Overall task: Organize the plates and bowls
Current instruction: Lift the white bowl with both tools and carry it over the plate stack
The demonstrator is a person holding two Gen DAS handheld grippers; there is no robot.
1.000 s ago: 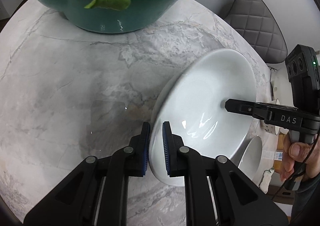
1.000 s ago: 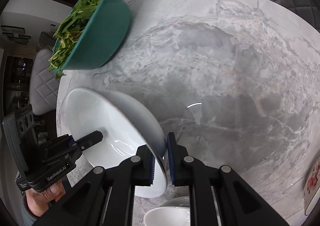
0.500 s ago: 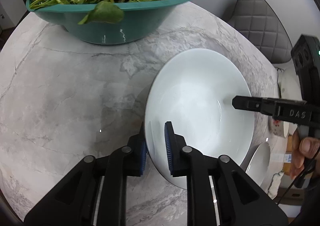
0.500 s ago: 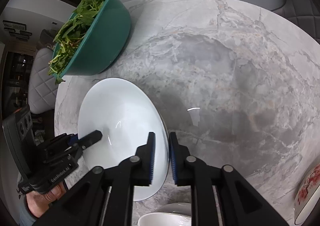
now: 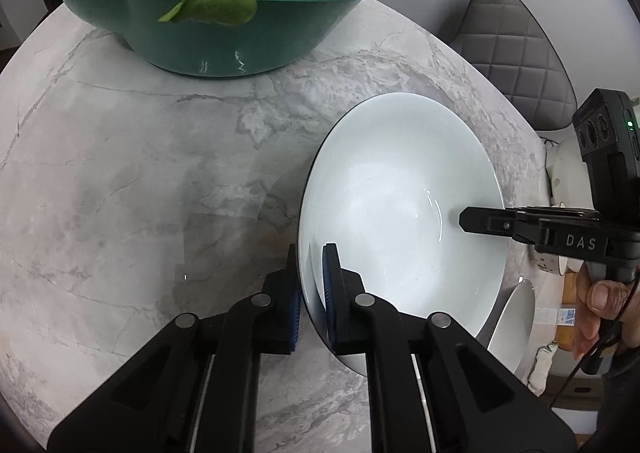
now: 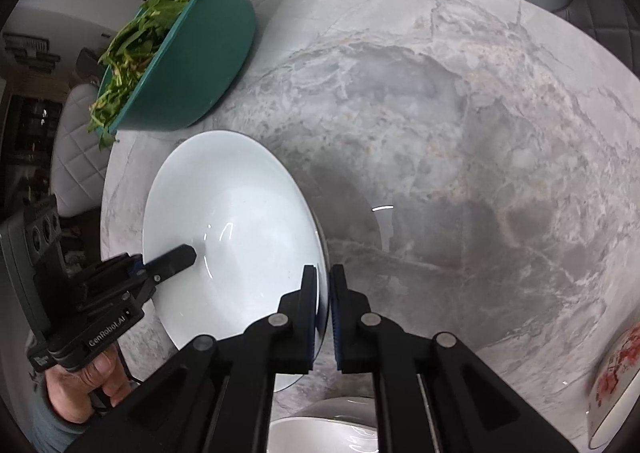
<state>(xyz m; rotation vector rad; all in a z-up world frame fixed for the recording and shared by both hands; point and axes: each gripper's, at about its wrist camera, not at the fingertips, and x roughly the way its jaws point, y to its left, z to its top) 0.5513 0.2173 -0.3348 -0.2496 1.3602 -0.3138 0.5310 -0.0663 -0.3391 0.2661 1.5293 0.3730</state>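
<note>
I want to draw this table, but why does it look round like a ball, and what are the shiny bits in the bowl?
Left wrist view: the fisheye lens bends the marble table into a bulge.
Right wrist view: same bending; the white bowl shows curved glare streaks, and a grey shadow lies beside it.

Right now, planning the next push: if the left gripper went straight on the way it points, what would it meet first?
The left gripper is shut on the white bowl's rim; straight on, probably the marble table beneath it.
</note>
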